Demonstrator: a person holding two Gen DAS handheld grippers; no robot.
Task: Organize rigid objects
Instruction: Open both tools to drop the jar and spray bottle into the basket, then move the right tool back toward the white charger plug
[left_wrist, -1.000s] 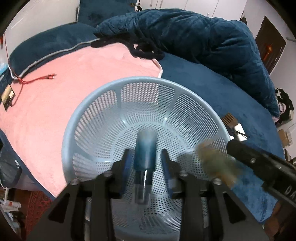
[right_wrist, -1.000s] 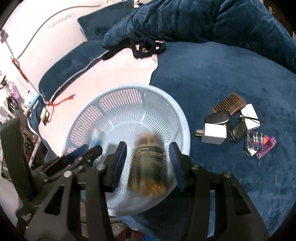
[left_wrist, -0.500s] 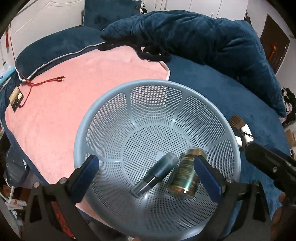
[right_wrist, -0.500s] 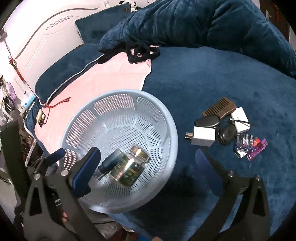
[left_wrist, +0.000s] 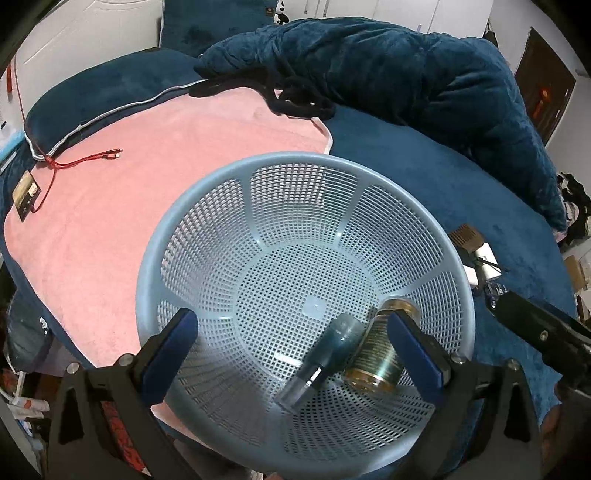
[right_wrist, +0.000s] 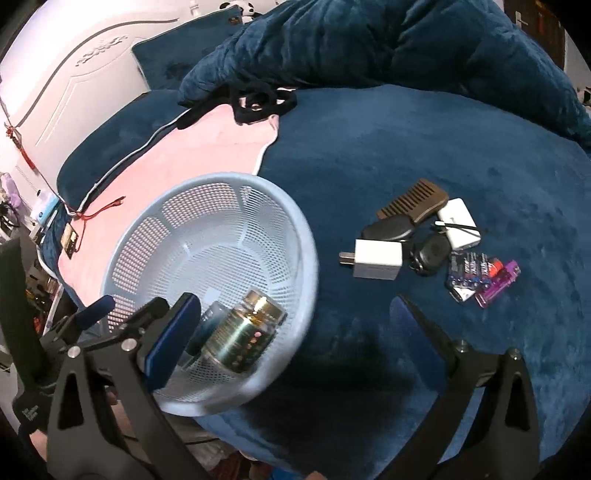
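A pale blue mesh basket (left_wrist: 258, 166) (right_wrist: 306, 236) rests on the bed. Inside it lie a dark green jar with a gold lid (left_wrist: 376, 354) (right_wrist: 243, 332) and a slim teal tube (left_wrist: 325, 354) (right_wrist: 207, 325), side by side. My left gripper (left_wrist: 295, 347) hangs open above the basket, nothing between its pads. My right gripper (right_wrist: 291, 332) is open too, straddling the basket's right rim. On the blue cover to the right sit a white charger plug (right_wrist: 376, 258), a brown comb (right_wrist: 413, 203), a black key fob (right_wrist: 432, 253), a white box (right_wrist: 460, 223), batteries (right_wrist: 469, 273) and a purple lighter (right_wrist: 498, 282).
A pink towel (left_wrist: 147, 158) covers the bed's left part, with a red cable (left_wrist: 85, 160) on it. A bunched dark blue quilt (left_wrist: 406, 74) lies along the back. A black cord (right_wrist: 262, 101) sits at the towel's far corner. The bed's edge runs just under the basket.
Both grippers opened wide and let go of the tube and the jar, which now lie in the basket. The right gripper has shifted to the right, toward the small items.
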